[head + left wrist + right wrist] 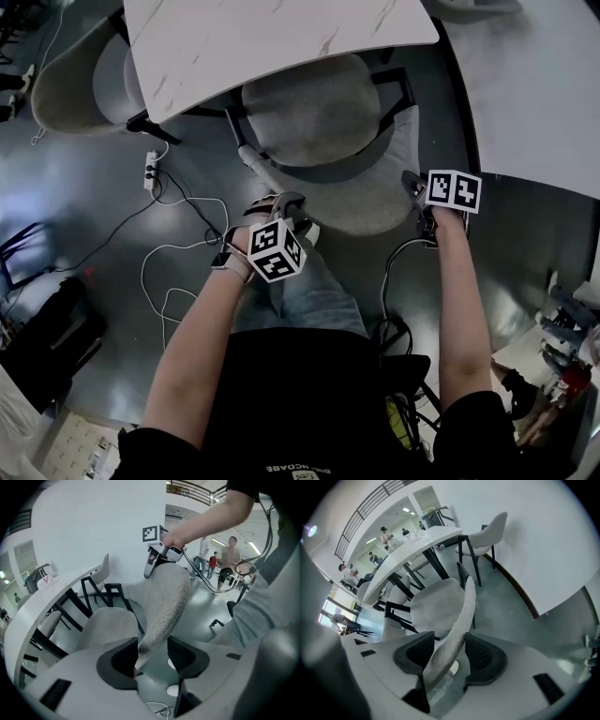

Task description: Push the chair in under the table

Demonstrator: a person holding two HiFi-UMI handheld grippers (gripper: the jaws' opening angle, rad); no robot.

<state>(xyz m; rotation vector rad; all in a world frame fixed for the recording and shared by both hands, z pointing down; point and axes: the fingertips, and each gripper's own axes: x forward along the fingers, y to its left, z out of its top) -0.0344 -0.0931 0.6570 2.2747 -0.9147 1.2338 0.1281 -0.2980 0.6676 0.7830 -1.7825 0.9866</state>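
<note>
Grey fabric in both grips. Far off to the left of the left gripper, made out a second chair drawn up at the corner of the marble-patterned surface. Closer in on that side, noted a white power strip and a loose cable on the dark floor.

Held the left gripper tilted steeply down over the left end of the backrest. Kept its jaws roughly halfway apart, with the nubby fabric edge running up between them and the pads closed on it.

Found the chair straight ahead of both grippers. Saw its seat partly beneath the surface, and its curved backrest on the near side, clear of the surface's edge. Stood just behind both grippers, jeans showing between the two forearms.

Held the right gripper tilted down likewise over the right end of the backrest. Kept its jaws about as wide as the other pair, pads pressed on the padded rim from either side.

Beyond the right gripper, to its right, noted a second surface, plain white, well apart from the chair.
</note>
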